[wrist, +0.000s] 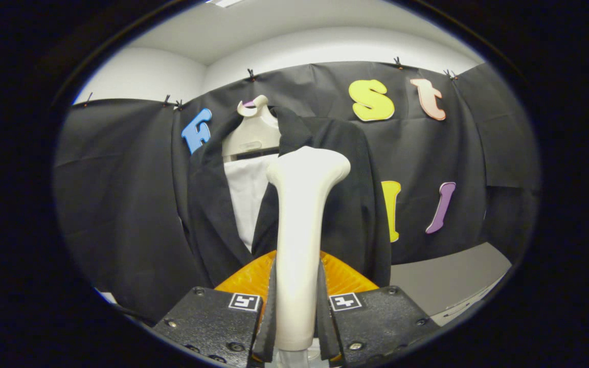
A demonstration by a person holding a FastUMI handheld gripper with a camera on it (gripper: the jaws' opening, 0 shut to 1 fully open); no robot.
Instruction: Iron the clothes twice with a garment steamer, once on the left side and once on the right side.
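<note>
Steamer (302, 214) stands upright clenched in our tongs (297, 312), its head raised before the dark jacket (350, 204) on the hanger (253, 130), near the right lapel, so we judge both passes may yet remain.

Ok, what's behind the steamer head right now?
The dark jacket on its hanger, with a white shirt showing at the open front. The steamer, gripped between the fingers, covers part of the jacket's front panel, so contact can't be judged.
</note>
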